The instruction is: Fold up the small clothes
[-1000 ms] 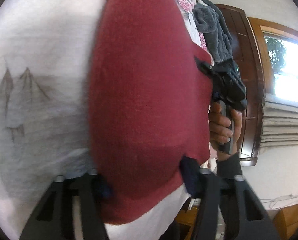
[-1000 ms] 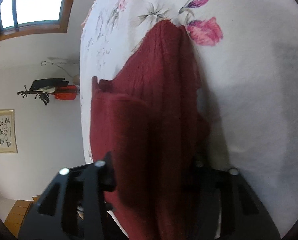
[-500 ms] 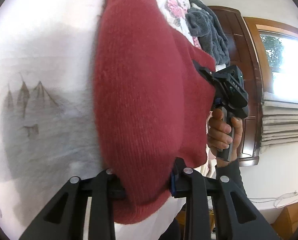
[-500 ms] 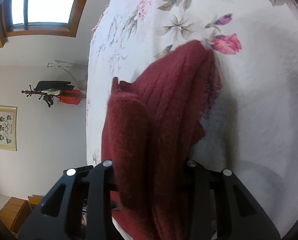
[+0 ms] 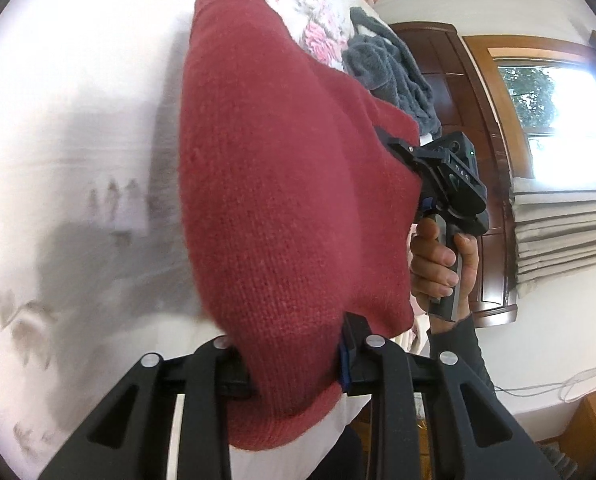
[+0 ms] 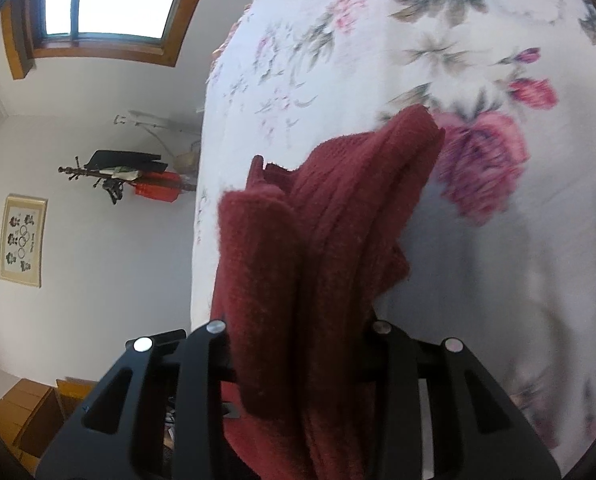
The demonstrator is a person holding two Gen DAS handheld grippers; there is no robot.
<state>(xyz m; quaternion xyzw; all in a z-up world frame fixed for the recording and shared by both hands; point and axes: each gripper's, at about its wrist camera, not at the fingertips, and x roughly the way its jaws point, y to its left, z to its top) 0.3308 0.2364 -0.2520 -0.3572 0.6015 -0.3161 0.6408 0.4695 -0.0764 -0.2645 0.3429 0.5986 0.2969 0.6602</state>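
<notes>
Both pairs of jaws are clamped on the red sweater (image 5: 282, 184): the left gripper (image 5: 294, 364) grips one edge, the right gripper (image 6: 298, 336) a bunched fold, holding it over the flowered bedspread (image 6: 478, 60). Gray clothes (image 5: 390, 72) lie near the bed's far edge.

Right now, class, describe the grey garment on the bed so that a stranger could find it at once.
Start at the bed's white floral bedspread, then go to its far edge by the dark wooden door. There lies a crumpled heap of fluffy grey fabric, just beyond the red knitted sweater. Unlike the sweater, it is loose, dull grey and held by neither tongs.
</notes>
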